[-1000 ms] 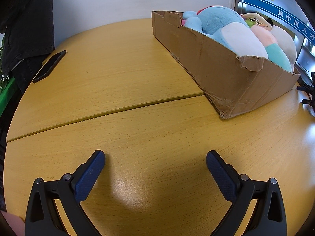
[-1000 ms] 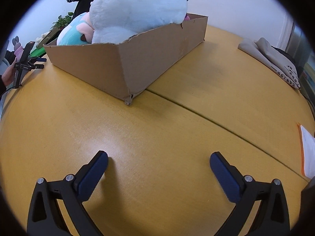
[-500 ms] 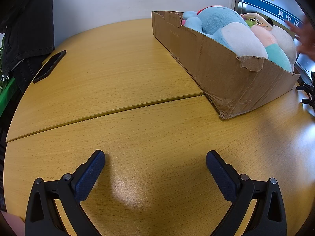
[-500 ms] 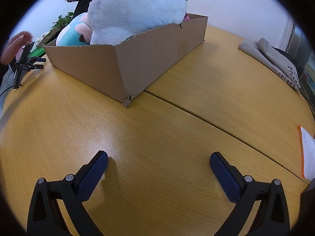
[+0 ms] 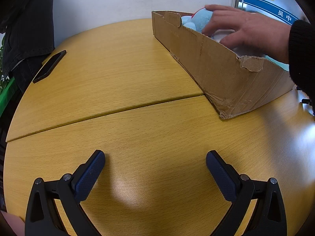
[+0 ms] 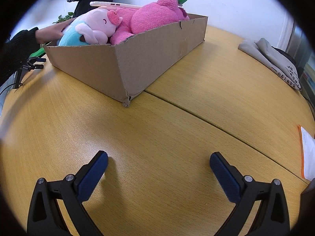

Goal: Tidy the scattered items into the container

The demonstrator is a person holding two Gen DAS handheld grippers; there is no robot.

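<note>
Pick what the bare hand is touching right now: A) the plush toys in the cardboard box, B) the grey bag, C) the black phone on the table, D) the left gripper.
A: the hand rests on the plush toys inside the cardboard box.

Left hand-held gripper [image 5: 155, 162] & right hand-held gripper [image 6: 158, 162]: black frames, navy textured pads [image 5: 88, 179], silver screws, black knit sleeve [image 5: 302, 55]

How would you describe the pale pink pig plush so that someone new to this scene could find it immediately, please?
Start at the cardboard box on the round wooden table and look over its near wall. The pig plush lies on top, between a light blue toy and a bright pink bear. It alone is pale pink, with a darker snout and closed eyes.
</note>
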